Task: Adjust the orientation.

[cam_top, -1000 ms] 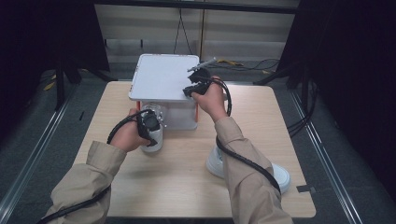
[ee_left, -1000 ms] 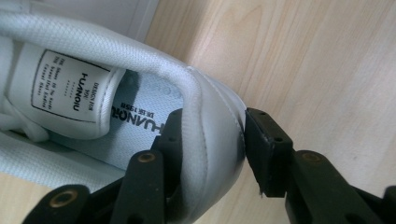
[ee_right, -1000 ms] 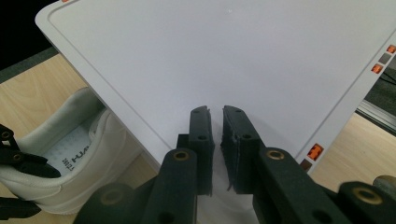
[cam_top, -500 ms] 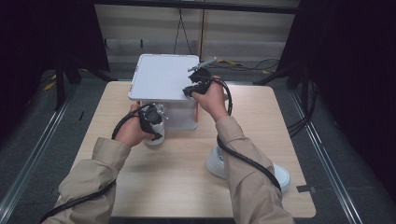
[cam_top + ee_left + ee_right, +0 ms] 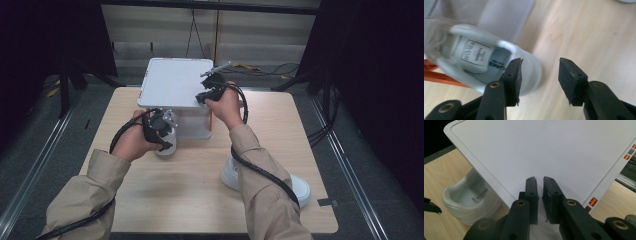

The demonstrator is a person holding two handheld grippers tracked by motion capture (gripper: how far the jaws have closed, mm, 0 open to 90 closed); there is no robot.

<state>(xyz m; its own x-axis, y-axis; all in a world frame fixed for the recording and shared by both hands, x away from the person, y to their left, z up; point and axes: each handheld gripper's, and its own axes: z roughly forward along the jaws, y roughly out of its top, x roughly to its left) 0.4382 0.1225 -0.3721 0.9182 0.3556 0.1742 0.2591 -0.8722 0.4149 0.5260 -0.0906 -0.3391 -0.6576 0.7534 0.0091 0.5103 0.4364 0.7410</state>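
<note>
A white shoebox (image 5: 192, 126) stands at the back of the wooden table, its white lid (image 5: 172, 82) raised above it. My right gripper (image 5: 202, 97) is shut on the lid's near right edge; in the right gripper view the jaws (image 5: 540, 187) pinch the lid (image 5: 549, 145). A white shoe (image 5: 164, 149) lies in front of the box, partly under the lid. My left gripper (image 5: 165, 132) is open at its heel. In the left gripper view (image 5: 540, 75) one jaw lies over the shoe's (image 5: 474, 52) heel opening, the other over bare table.
A second white shoe (image 5: 299, 189) lies at the table's front right, beside the person's right sleeve. Bare tabletop (image 5: 175, 200) spreads across the front. Cables trail from both grippers. Black curtains and floor rails surround the table.
My left hand has shifted slightly right and forward, bringing its open jaws closer to the shoe's heel. The right gripper and the lid have stayed in place.
</note>
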